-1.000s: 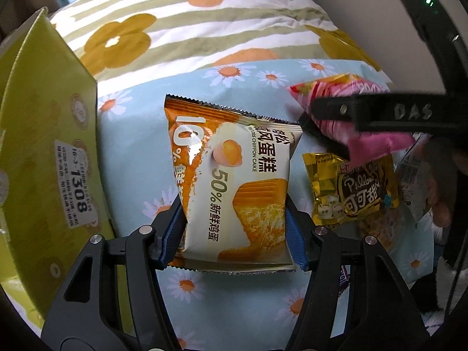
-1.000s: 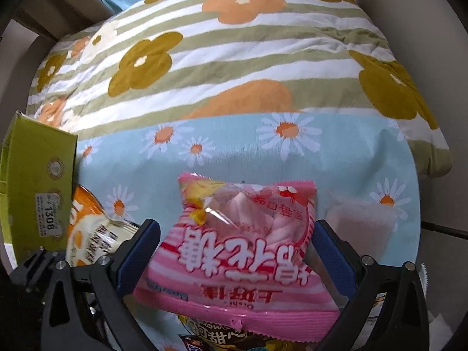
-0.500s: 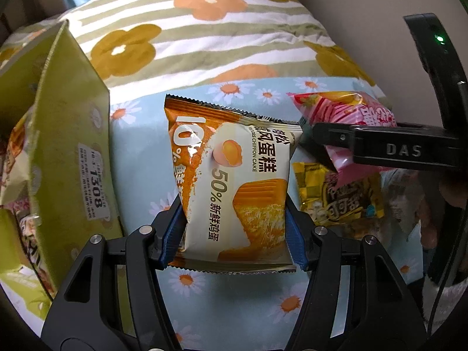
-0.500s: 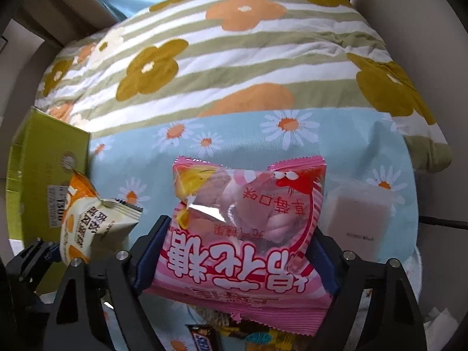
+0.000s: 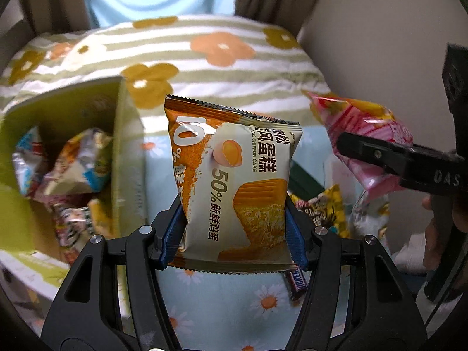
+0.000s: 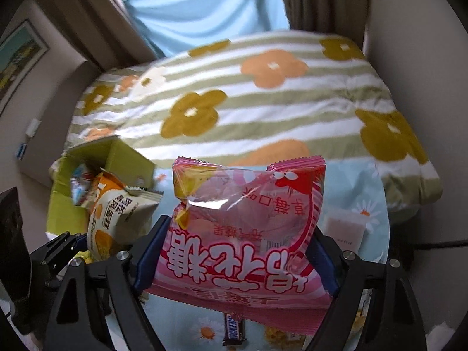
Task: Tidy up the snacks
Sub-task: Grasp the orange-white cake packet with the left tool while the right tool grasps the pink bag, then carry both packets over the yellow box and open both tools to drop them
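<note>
My left gripper (image 5: 234, 222) is shut on an orange-and-white chiffon cake pack (image 5: 234, 175), held upright above the daisy-print sheet. My right gripper (image 6: 237, 251) is shut on a pink marshmallow bag (image 6: 248, 219), its blue pads pressing both sides. Both packs hang clear of the bed. To the left stands an open green box (image 5: 128, 152) with several snack packets inside. In the right wrist view the cake pack (image 6: 117, 219) sits just in front of the box (image 6: 128, 161). The pink bag (image 5: 359, 122) shows at the right of the left wrist view.
On the sheet below lie a Snickers bar (image 6: 232, 330), a yellow packet (image 5: 324, 204) and a white packet (image 6: 345, 231). A striped, flowered duvet (image 6: 263, 102) fills the far side. A hand (image 5: 438, 228) holds the right gripper's handle. A wall runs along the right.
Both grippers have risen with their packs. The right jaws closed from wide apart onto the pink bag. The inside of the green box has come into view.
</note>
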{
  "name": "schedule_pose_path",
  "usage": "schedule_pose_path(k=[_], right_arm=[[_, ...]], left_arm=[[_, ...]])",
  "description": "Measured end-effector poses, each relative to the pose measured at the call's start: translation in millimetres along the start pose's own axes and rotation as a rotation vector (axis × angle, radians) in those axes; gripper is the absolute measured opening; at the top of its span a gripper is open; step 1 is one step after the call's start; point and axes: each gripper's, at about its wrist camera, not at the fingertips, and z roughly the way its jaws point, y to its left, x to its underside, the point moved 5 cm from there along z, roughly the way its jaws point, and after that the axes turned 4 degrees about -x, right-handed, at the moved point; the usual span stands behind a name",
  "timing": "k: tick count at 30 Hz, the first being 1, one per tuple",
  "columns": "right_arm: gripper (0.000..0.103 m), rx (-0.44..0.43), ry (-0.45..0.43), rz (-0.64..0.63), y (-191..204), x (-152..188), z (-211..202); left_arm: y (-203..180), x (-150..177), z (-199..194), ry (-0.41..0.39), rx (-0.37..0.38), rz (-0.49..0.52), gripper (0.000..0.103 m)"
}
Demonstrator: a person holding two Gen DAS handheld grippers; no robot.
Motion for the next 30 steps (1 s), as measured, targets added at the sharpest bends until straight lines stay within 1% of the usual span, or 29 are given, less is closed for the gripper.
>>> schedule_pose_path(k=[2, 5, 7, 9, 16, 19, 23, 26, 29, 30], right_arm=[[0.083, -0.021, -0.02, -0.036, 11, -2, -10], [0.083, -0.023, -0.054, -0.099, 29, -3, -22], [0.083, -0.054, -0.07, -0.117, 42, -4, -26], [0.083, -0.085, -0.074, -0.131, 52, -4, -28], [0.083, -0.128, -0.074, -0.191, 95, -3, -23], [0.083, -0.138, -0.077, -0.209, 115, -3, -19], [0.083, -0.139, -0.085, -0.218, 141, -2, -10], [0.083, -0.139, -0.088, -0.194, 160, -1, -2], [0.083, -0.105, -0.093, -0.184, 178, 1, 8], [0.083, -0.107, -0.086, -0.171, 186, 2, 15]], left_arm=[[7, -3, -17, -0.027, -0.011, -0.029, 0.057], [20, -6, -43, -0.074, -0.046, -0.058, 0.057], [30, -8, -57, -0.098, -0.074, -0.07, 0.057], [42, -9, -71, -0.123, -0.097, -0.087, 0.057], [87, -8, -105, -0.183, -0.147, -0.145, 0.057], [110, -6, -113, -0.195, -0.16, -0.165, 0.057], [151, -1, -119, -0.2, -0.16, -0.191, 0.057], [185, 5, -121, -0.184, -0.156, -0.203, 0.057], [214, 9, -119, -0.169, -0.169, -0.2, 0.057], [225, 11, -119, -0.163, -0.17, -0.203, 0.057]])
